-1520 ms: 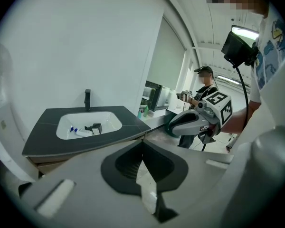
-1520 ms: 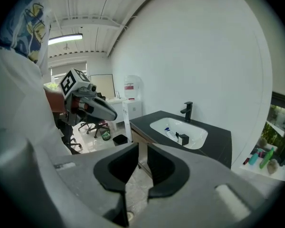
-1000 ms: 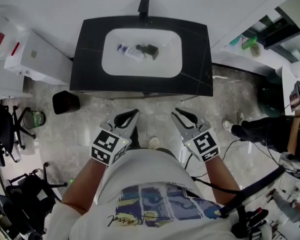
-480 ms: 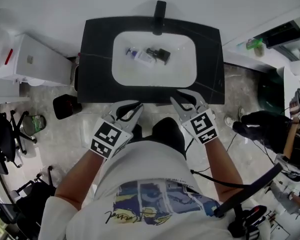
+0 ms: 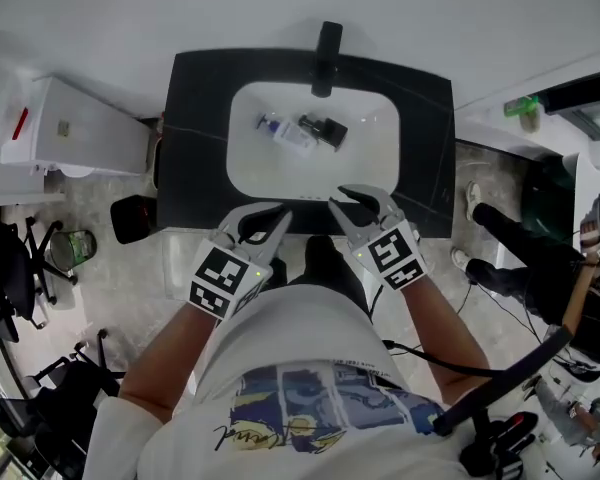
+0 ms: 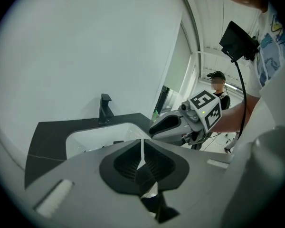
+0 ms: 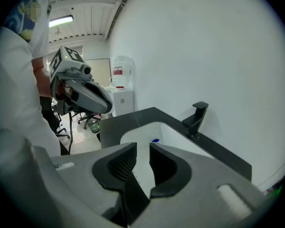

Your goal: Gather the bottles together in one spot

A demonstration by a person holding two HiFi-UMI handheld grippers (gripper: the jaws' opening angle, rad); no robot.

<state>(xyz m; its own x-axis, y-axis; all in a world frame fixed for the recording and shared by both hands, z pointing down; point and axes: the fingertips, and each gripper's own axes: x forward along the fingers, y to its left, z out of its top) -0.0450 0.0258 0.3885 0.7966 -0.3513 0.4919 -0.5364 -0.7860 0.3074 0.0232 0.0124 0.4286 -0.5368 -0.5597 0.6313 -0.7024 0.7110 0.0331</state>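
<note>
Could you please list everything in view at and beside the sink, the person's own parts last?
countertop: one, black, against the wall.
sink basin: one, white, in the countertop.
faucet: one, black, behind the basin.
clear bottle: one, blue-capped, lying in the basin.
dark bottle: one, black, in the basin beside the clear bottle.
cabinet: one, white, left of the countertop.
bin: one, black, on the floor near the cabinet.
left tongs: one, grey, jaws together, empty, at the countertop's front edge.
right tongs: one, grey, jaws apart, just been opening, nothing between them.
</note>
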